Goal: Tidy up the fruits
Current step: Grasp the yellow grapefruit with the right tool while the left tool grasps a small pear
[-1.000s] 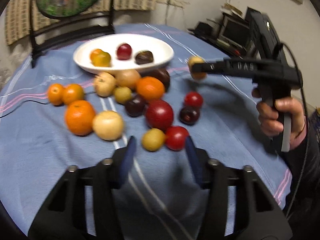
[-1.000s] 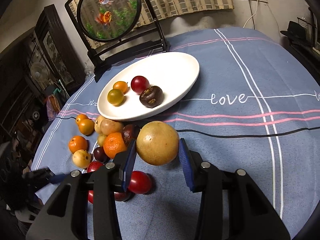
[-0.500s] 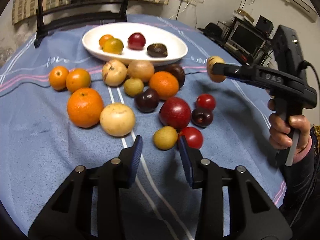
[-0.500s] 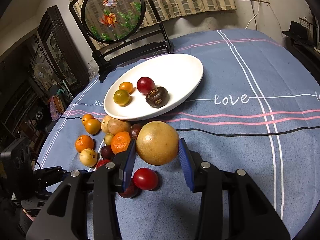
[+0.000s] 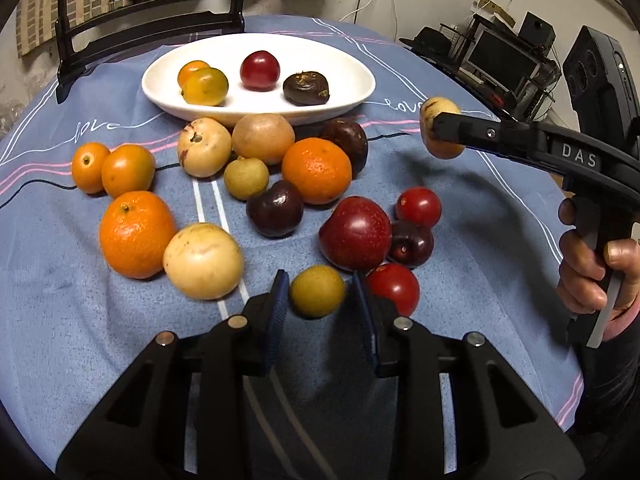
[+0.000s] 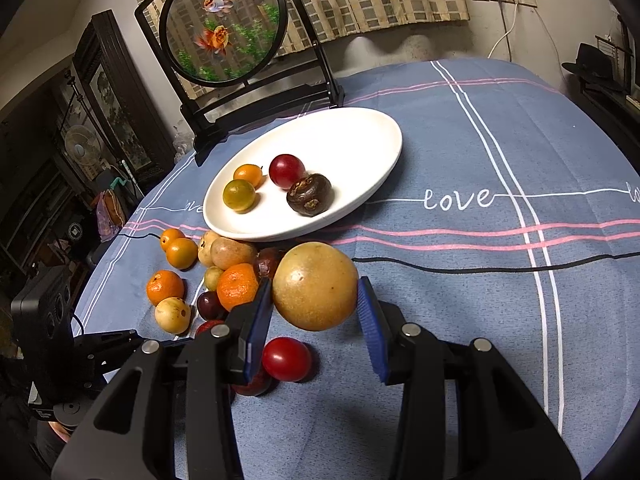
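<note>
Four fruits sit in our white oval plate (image 5: 360, 92); many wait on cloth. Our right gripper (image 6: 316, 312) clamps a tan round fruit (image 6: 315, 286); our left gripper (image 5: 320, 308) is closing around a small yellow-green fruit (image 5: 317, 290).

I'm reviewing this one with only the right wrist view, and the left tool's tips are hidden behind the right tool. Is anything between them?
Observer: Yes. The left wrist view shows a small yellow-green fruit between the pads of the left tool. Its jaws are closing, with a slim gap showing at one pad.
Operator: Is my tan fruit off the cloth?
Observer: Yes. From the side, the right tool holds the tan fruit above the cloth, beside the plate, not over it.
</note>
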Tool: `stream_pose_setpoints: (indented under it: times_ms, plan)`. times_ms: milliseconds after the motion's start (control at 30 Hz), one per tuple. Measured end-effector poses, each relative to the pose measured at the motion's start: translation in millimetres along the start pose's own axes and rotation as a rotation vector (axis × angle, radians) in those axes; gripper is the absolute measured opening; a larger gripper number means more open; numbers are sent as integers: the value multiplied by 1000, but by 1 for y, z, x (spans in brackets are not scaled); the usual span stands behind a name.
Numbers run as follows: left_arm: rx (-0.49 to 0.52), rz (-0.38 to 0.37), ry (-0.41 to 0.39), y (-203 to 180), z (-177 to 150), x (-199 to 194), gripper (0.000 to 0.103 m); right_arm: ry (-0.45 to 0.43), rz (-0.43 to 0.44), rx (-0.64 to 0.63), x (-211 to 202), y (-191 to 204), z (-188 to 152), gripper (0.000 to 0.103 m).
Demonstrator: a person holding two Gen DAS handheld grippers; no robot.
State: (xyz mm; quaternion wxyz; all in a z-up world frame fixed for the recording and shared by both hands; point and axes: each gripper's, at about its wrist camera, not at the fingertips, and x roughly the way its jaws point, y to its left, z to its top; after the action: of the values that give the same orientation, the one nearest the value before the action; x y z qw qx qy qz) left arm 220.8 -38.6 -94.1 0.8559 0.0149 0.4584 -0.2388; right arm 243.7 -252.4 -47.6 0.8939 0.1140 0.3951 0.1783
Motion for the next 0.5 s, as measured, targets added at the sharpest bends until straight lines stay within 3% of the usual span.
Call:
stream_pose_setpoints:
  times_ms: [133, 500]
  plan:
    - [-9, 9, -2, 1, -1, -2, 28, 7, -4, 0, 1, 0, 0, 43]
    - [-15, -13, -38, -1, -12, -16, 27, 10, -14, -9, 3, 1, -1, 43]
